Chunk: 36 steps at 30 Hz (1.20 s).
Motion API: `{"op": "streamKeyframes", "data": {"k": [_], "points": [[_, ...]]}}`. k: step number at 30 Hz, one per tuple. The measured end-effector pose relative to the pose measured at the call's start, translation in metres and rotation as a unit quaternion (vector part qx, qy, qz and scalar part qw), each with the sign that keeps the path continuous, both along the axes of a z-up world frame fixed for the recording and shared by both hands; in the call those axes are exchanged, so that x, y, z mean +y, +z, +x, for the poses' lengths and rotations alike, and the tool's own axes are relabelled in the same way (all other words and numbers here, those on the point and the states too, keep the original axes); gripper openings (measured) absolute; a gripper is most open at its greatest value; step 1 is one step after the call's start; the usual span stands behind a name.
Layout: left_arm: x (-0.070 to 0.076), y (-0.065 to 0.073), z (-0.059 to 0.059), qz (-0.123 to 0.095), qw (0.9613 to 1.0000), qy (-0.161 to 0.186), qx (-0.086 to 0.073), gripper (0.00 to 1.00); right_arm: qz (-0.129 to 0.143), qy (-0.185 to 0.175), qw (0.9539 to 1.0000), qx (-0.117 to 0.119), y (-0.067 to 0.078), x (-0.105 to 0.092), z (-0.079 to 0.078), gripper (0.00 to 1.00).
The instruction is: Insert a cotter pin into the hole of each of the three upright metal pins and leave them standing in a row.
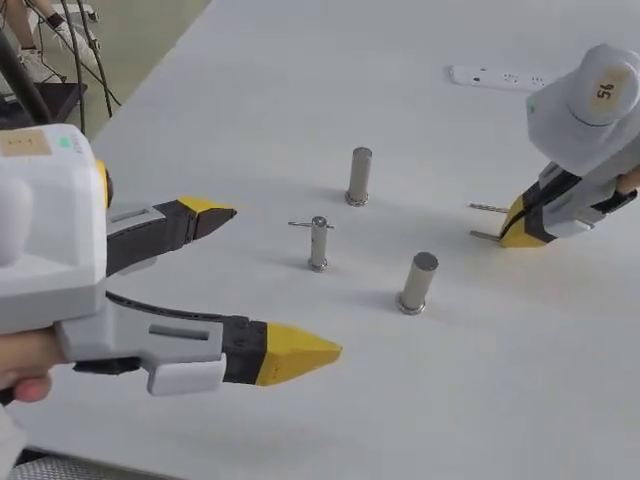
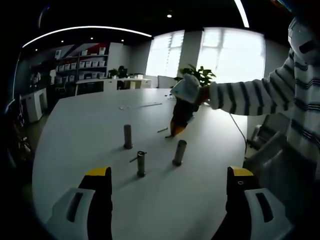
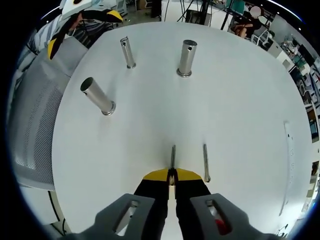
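Observation:
Three upright metal pins stand on the white table: a far pin (image 1: pixel 359 176), a middle pin (image 1: pixel 319 243) with a cotter pin through its top, and a near pin (image 1: pixel 418 282). Low over the table at the right, my right gripper (image 1: pixel 512 236) is shut on a cotter pin (image 3: pixel 173 157) that points toward the pins. A second cotter pin (image 3: pixel 205 162) lies on the table beside it. My left gripper (image 1: pixel 287 280) hovers open at the lower left, nothing between its fingers. The left gripper view looks at the middle pin (image 2: pixel 141 163) and the right gripper (image 2: pixel 179 125) beyond.
A white power strip (image 1: pixel 497 77) lies at the table's far right. Chair legs and cables (image 1: pixel 60 60) stand off the far left edge. A mesh chair (image 3: pixel 35 115) sits at the table edge near the left gripper.

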<state>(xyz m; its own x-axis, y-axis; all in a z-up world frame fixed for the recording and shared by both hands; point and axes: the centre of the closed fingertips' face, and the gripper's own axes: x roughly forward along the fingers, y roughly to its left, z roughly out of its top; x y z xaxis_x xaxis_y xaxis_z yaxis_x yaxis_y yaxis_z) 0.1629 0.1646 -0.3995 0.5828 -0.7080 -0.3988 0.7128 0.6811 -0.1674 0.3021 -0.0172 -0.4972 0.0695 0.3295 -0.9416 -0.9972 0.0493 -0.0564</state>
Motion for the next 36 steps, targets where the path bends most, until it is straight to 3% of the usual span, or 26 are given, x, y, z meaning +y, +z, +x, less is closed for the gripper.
{"op": "streamKeyframes", "data": {"k": [5, 12, 19, 27, 30, 36], "points": [[-0.001, 0.004, -0.001, -0.001, 1.0, -0.004, -0.001, 0.94, 0.0, 0.009, 0.9999, -0.006, 0.0, 0.001, -0.001, 0.0], [-0.001, 0.013, -0.003, -0.004, 1.0, -0.007, 0.002, 0.94, -0.039, 0.013, 0.9991, -0.012, 0.001, 0.003, -0.005, 0.0], [-0.002, 0.018, -0.004, -0.007, 0.9999, -0.008, 0.008, 0.94, -0.057, 0.009, 0.9983, -0.012, 0.002, 0.004, -0.009, 0.0], [0.0, 0.018, 0.0, -0.012, 0.9996, -0.01, 0.023, 0.94, -0.059, -0.021, 0.998, -0.004, 0.003, 0.001, -0.01, 0.0], [0.003, 0.015, 0.001, -0.002, 0.9995, -0.014, 0.027, 0.94, -0.061, -0.027, 0.9978, -0.002, 0.002, 0.002, -0.009, 0.0], [0.009, 0.015, 0.006, -0.009, 0.9994, -0.021, 0.028, 0.94, -0.063, -0.046, 0.9969, 0.009, 0.001, 0.001, -0.005, 0.0]]}}
